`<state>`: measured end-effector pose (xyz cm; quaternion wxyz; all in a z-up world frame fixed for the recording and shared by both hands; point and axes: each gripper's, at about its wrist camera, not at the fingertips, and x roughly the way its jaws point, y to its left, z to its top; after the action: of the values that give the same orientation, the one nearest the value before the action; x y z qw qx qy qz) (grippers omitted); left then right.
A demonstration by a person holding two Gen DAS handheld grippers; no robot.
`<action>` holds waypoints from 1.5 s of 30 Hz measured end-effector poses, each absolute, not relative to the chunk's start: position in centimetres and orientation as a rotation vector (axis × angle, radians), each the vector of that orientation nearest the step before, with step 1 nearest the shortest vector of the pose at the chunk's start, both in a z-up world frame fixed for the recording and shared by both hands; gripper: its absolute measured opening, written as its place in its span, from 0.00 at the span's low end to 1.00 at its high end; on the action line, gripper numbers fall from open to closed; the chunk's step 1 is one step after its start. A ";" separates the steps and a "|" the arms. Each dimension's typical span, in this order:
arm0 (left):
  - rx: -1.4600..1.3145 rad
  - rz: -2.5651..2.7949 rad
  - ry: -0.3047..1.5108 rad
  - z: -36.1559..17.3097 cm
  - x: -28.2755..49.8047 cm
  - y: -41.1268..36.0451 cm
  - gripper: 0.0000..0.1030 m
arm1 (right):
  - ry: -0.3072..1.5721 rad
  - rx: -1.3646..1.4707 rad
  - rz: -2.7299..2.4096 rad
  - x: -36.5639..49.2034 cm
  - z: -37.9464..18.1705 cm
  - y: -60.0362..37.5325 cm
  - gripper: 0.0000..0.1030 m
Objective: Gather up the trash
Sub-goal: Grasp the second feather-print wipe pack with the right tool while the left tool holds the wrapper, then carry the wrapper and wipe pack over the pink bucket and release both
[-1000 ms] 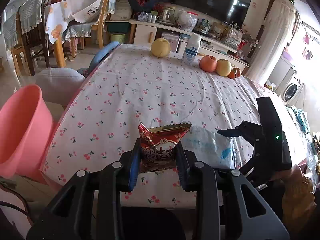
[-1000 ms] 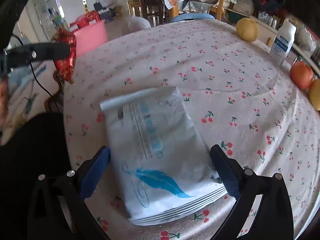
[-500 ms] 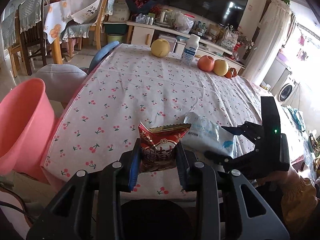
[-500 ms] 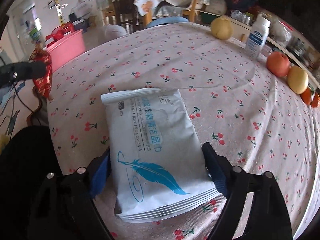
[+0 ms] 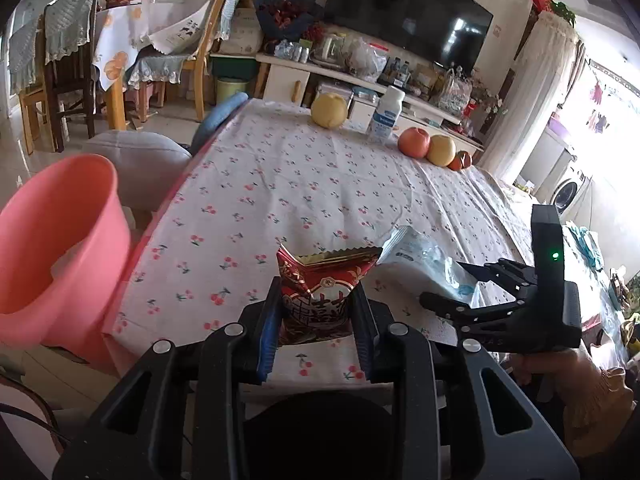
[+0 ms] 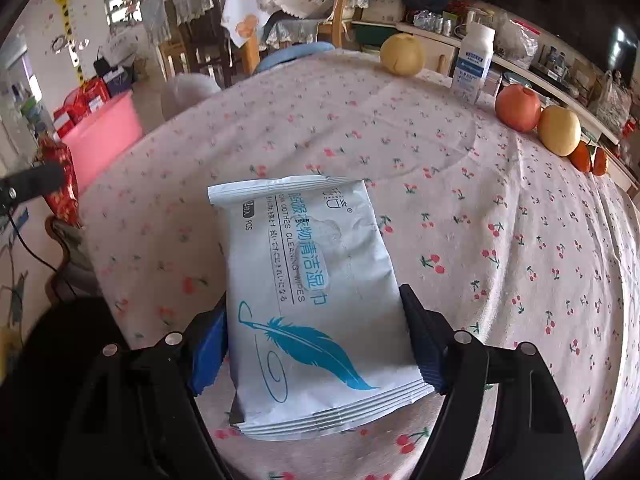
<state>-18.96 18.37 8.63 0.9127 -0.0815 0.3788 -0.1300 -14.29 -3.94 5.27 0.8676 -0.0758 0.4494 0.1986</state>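
Now the left gripper [image 5: 316,320] pinches a red snack wrapper [image 5: 320,296], held over the desk's near edge w/ the pink bin [image 5: 60,240] off its left corner. Right gripper [image 6: 316,340]: jaws just been closing, now touching both sides of the wipes pack [image 6: 308,280] lying flat nr the same edge.

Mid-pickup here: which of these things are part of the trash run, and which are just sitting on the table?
Job:
red snack wrapper, in the left gripper
wipes packet, between the right gripper jaws
pink bin

Lying about:
fruit
white bottle
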 end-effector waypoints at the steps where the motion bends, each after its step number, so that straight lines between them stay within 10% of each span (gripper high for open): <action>1: -0.169 -0.263 0.772 8.8 -19.1 18.8 0.33 | 0.932 -0.145 0.418 -14.4 5.7 -3.7 0.75; 38: -0.337 0.101 0.657 9.7 -18.2 39.6 0.33 | 0.770 -0.048 0.890 -10.5 17.8 26.2 0.76; 45: -0.269 0.249 0.692 8.6 -18.3 40.7 0.75 | 0.811 0.058 0.884 -8.2 16.2 27.7 0.88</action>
<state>-18.32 40.67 8.59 0.9243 -0.1312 0.3372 0.1213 -8.22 27.67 16.15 0.8250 0.0272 0.3817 0.4159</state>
